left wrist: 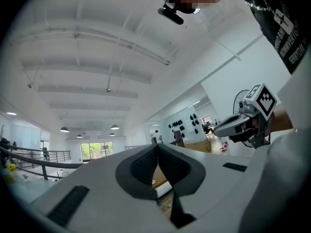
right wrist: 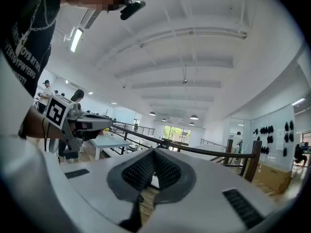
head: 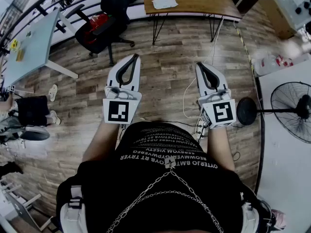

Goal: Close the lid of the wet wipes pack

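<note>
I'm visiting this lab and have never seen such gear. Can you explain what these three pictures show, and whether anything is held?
No robot here: a person holds two hand tools, each with two jaws. The head view comes from a camera on the person's head, looking down at the left gripper and right gripper above a wooden floor. The other two views come from cameras riding on each gripper, looking along its jaws. Both pairs of jaws are closed with nothing between them. A desk, an office chair and a fan stand around. No wet wipes pack shows in any picture.
</note>
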